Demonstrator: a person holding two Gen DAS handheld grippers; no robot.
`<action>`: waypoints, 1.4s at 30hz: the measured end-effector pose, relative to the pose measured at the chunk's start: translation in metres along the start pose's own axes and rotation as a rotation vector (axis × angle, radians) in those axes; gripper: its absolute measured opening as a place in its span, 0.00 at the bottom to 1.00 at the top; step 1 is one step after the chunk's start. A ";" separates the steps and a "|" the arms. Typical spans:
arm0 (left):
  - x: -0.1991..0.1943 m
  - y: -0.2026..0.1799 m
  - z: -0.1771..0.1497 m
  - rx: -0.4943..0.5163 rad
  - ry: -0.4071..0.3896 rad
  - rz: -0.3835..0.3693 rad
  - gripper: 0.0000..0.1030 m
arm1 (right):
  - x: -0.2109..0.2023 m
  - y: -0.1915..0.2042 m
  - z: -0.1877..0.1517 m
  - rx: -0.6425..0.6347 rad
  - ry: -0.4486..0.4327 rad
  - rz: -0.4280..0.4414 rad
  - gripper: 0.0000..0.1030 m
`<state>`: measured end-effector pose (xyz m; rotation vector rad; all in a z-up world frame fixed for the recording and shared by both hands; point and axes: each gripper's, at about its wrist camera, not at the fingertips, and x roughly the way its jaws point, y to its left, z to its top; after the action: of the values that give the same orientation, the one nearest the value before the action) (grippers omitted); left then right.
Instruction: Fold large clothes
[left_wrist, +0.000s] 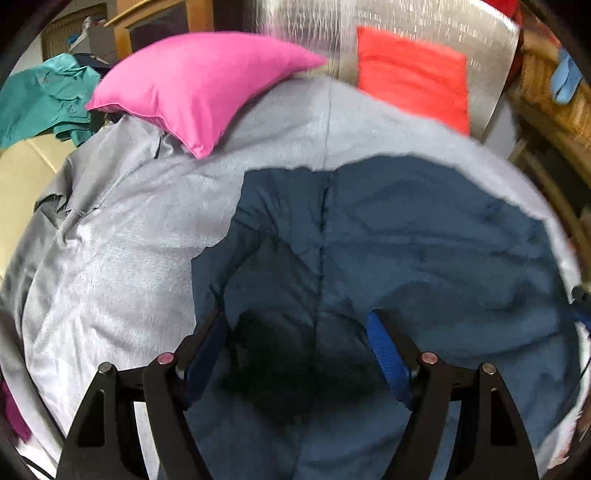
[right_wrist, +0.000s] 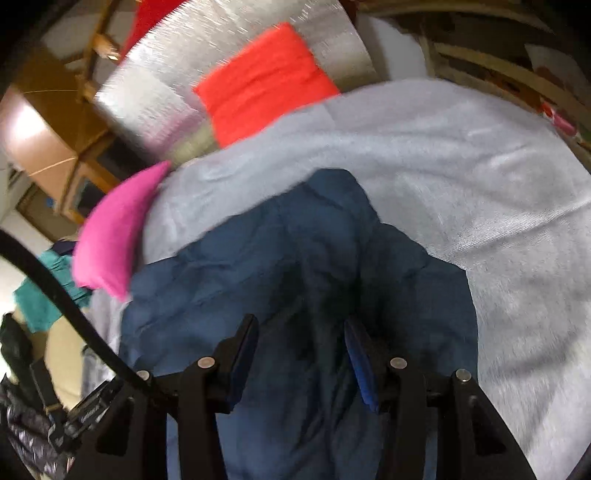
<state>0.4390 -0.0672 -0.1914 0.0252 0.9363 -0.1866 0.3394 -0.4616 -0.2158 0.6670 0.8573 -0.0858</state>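
A large dark blue garment (left_wrist: 388, 251) lies spread on a grey bed sheet (left_wrist: 122, 266). My left gripper (left_wrist: 297, 321) is open, its blue-padded fingers (left_wrist: 388, 354) hovering just over the garment with nothing between them. In the right wrist view the same blue garment (right_wrist: 295, 258) lies bunched in a ridge on the grey sheet (right_wrist: 480, 184). My right gripper (right_wrist: 301, 328) is open, its fingers (right_wrist: 360, 362) either side of that ridge. I cannot tell whether they touch the cloth.
A pink pillow (left_wrist: 192, 88) and a red pillow (left_wrist: 410, 74) lie at the head of the bed against a silver headboard (left_wrist: 406, 22). A teal garment (left_wrist: 40, 99) lies off the left edge. Wooden furniture (right_wrist: 55, 122) stands beyond. A black cable (right_wrist: 62, 299) crosses the right wrist view.
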 end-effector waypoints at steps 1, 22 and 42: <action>-0.007 0.001 -0.004 -0.010 -0.011 -0.016 0.76 | -0.009 0.000 -0.006 -0.001 -0.002 0.016 0.51; -0.048 0.007 -0.091 0.046 -0.020 0.013 0.78 | -0.042 0.024 -0.110 -0.196 0.073 0.093 0.53; -0.014 0.010 -0.081 0.093 -0.015 0.154 0.93 | 0.005 0.057 -0.110 -0.223 0.058 -0.062 0.50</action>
<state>0.3674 -0.0474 -0.2290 0.1810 0.9066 -0.0872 0.2872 -0.3519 -0.2417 0.4357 0.9282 -0.0264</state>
